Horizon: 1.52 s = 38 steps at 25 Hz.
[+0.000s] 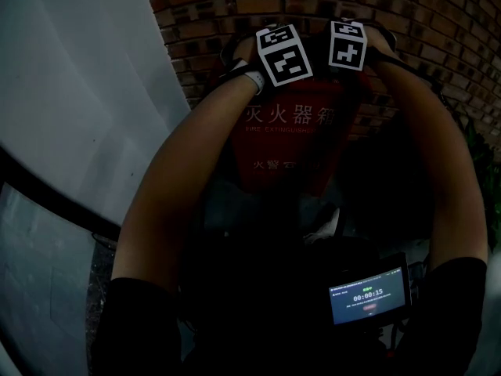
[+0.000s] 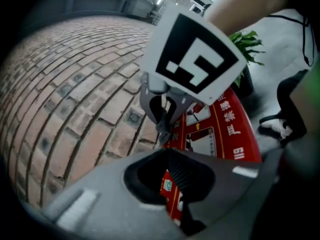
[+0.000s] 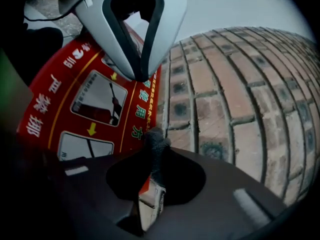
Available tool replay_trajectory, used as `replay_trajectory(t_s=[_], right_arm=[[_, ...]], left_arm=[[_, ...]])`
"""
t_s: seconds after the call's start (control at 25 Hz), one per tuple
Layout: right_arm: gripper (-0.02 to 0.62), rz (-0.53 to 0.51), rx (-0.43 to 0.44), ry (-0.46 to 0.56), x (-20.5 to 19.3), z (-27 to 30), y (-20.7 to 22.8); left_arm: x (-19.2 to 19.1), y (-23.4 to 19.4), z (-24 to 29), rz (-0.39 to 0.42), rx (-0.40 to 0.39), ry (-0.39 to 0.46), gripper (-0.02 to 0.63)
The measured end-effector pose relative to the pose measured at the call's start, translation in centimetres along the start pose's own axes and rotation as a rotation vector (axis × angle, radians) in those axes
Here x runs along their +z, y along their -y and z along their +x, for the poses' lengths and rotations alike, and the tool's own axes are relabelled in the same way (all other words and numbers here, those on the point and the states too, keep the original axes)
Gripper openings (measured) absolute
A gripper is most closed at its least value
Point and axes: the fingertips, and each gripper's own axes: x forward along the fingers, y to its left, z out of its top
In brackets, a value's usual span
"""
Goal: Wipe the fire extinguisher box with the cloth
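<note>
**Left gripper**: jaws pressed together, nothing between them; held high at the top of the box, just beside the other gripper.

**Fire extinguisher box**: red, upright against the brick wall; printed top panel close under both grippers.

**Right gripper**: jaws pinching a dark cloth, only a small tuft showing past the tips; near the box's edge by the wall. Contact with the box not clear.

**Risks, as judged:**
- Cloth dragged out of so slight a pinch on a firm stroke.
- Bare jaw tips scraping the paint.
- Tuft snagging on rough brick.
- Grippers knocking together, being so close.
</note>
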Motion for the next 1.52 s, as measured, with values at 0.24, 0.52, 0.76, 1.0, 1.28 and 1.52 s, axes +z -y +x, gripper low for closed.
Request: replay_trajectory(t_s=[0.24, 0.52, 0.76, 1.0, 1.28, 1.52], right_arm=[[0.049, -0.004, 0.045, 0.005, -0.8, 1.6, -1.2], [0.048, 0.024, 0.125, 0.057, -0.1, -0.8, -2.8], [0.048, 0.019, 0.162, 0.058, 0.3, -3.8, -4.9], [0.048, -0.012, 0.208, 0.080, 2.1, -7.7, -7.7], [0.048, -0.023, 0.232, 0.090, 3.0, -10.8, -9.9], [0.048, 0.003, 0.283, 0.107, 2.6, -12.6, -11.7]], left_arm=[[-0.2, 1.0, 1.9, 0.000, -0.035, 0.005, 0.003], [0.2, 1.6, 1.5, 0.020, -0.044, -0.010, 0.003], [1.9, 3.6, -0.2, 0.054, -0.048, -0.006, 0.003], [2.2, 5.8, -2.2, 0.036, -0.085, -0.017, 0.003], [2.9, 6.8, -3.9, 0.119, -0.054, -0.050, 0.003], [3.2, 7.2, -4.2, 0.124, -0.053, -0.042, 0.003]])
